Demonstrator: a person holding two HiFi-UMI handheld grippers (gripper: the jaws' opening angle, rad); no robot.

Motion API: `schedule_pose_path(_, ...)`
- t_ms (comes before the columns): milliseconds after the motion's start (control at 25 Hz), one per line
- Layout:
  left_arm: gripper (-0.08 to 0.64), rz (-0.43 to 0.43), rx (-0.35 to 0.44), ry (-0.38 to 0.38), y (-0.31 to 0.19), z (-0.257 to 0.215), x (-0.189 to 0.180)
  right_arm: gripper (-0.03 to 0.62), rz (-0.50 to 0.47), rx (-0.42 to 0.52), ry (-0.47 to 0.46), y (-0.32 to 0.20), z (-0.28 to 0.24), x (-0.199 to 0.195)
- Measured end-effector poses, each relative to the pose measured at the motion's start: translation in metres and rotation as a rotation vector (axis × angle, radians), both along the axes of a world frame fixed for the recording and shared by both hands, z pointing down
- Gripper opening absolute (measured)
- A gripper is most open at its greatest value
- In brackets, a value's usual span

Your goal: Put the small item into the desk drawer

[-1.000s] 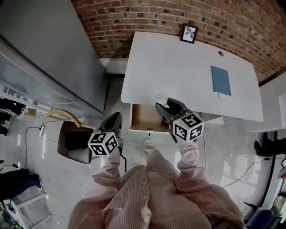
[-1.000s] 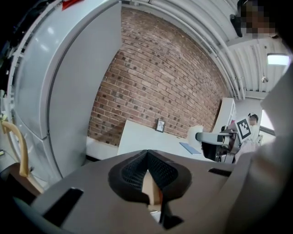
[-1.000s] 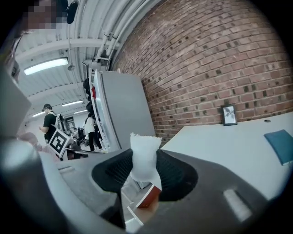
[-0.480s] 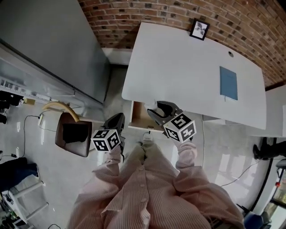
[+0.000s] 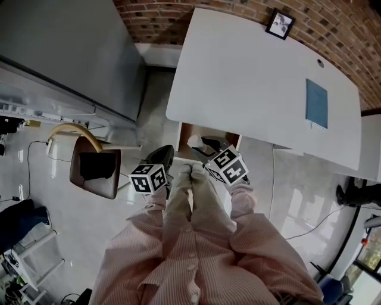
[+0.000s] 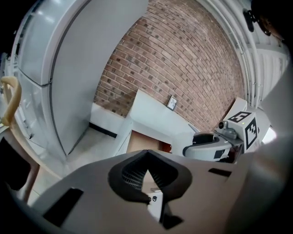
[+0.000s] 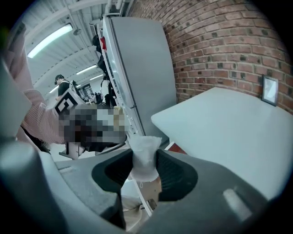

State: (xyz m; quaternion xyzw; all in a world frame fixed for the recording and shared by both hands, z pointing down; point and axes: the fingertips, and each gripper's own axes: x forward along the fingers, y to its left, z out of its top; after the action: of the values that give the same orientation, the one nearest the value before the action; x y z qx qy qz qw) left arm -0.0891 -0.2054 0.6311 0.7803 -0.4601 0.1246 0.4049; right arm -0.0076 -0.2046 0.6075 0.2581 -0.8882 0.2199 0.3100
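Observation:
A white desk (image 5: 250, 77) has its drawer (image 5: 229, 138) pulled open, showing a brown inside (image 6: 142, 140). My right gripper (image 5: 202, 143) hangs over the drawer's left front part, shut on a small white packet (image 5: 194, 140). In the right gripper view the packet (image 7: 145, 146) stands upright, pinched between the black pads of the right gripper (image 7: 144, 159). My left gripper (image 5: 163, 157) is lower left of the drawer, in front of the drawer's face (image 6: 154, 201). The left gripper (image 6: 146, 157) has its tips touching, with nothing between them.
A framed picture (image 5: 280, 24) and a blue book (image 5: 317, 103) lie on the desk's far side. A brown chair (image 5: 95, 173) stands to the left, beside a grey cabinet (image 5: 65, 53). A brick wall (image 5: 238, 6) runs behind. The person's legs (image 5: 190, 196) are below the drawer.
The right gripper has carried the white packet from the desk's front edge to above the open drawer's left front. The left gripper has stayed about where it was.

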Motion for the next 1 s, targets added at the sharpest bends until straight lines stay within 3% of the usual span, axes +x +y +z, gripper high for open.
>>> schedule_pose_path(480, 0.000, -0.008, -0.056, 0.025, 0.003, 0.066, 0.004, 0.163, 0.014, -0.051, 0.179, -0.013, 0.113, -0.005)
schedule_pose_path(1000, 0.000, -0.034, -0.056, 0.036, -0.013, 0.104, 0.006, 0.164, -0.070, -0.125, 0.369, -0.031, 0.217, -0.002)
